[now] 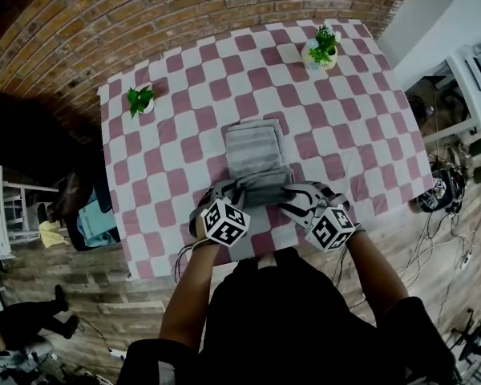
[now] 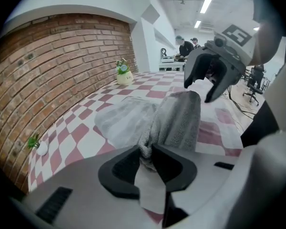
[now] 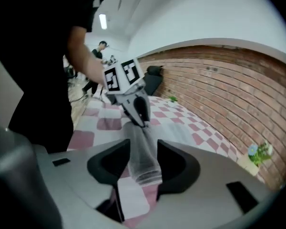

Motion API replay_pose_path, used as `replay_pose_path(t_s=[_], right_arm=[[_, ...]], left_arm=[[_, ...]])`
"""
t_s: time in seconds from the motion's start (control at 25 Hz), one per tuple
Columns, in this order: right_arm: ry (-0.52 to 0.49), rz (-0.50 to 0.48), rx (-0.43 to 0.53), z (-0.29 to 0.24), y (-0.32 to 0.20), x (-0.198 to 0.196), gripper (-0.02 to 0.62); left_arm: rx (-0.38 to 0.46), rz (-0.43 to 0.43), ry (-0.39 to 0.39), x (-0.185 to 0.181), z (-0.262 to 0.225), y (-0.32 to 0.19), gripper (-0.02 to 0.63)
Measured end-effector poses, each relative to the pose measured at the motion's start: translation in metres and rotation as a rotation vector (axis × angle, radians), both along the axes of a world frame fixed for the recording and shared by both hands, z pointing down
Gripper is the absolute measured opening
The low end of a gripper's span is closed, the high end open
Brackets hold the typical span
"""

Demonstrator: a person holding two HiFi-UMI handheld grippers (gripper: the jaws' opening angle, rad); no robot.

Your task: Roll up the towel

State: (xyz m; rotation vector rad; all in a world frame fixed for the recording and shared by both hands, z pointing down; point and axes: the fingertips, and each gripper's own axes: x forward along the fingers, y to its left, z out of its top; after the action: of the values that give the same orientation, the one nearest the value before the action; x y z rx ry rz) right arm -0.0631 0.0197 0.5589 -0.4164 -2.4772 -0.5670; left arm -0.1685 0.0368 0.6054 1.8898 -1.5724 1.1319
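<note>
Closest to the lens, filling the bottom of the head view, was the person's black-clad torso point(image 1: 289, 319), with both forearms reaching up-frame so that the two claws met the near end of the grey terry towel point(image 1: 255, 149) from either side. That towel lay folded at mid-frame on the pink-and-white checked tabletop point(image 1: 176, 135), its lower end raised into a started roll. Holding each end of the roll seemed meant to keep it even and tight as it turned. The left claw point(image 2: 150, 152), lower centre-left in the head view, was pinching a bunched corner of the cloth, pads pressed into it. The right claw point(image 3: 143, 160), lower centre-right, stood slightly spread around the roll's other end, where the cloth passed between the pads apparently unsqueezed, perhaps ready for a fresh hold. By count there were one towel, two claws and one tabletop. There were also two plants, a small potted green plant point(image 1: 322, 46) at upper right and a second potted plant point(image 1: 140, 99) at upper left, both well apart from the work.
</note>
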Motion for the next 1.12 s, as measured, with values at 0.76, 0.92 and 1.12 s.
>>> replay_pose_path(t_s=[0.76,0.92,1.12], right_arm=[[0.272,-0.186,0.217,0.074,0.007,-0.008,0.141],[0.281,-0.178,0.178,0.074,0.007,-0.009,0.138],[0.285,-0.148,0.115,0.072,0.006,-0.009,0.132]], left_arm=[[0.060,0.528,-0.227,0.059,-0.012,0.047,0.245],[-0.004,0.554,-0.307,0.053,0.009,0.037,0.244],[-0.106,0.521,-0.282,0.048,0.023,0.029,0.206]])
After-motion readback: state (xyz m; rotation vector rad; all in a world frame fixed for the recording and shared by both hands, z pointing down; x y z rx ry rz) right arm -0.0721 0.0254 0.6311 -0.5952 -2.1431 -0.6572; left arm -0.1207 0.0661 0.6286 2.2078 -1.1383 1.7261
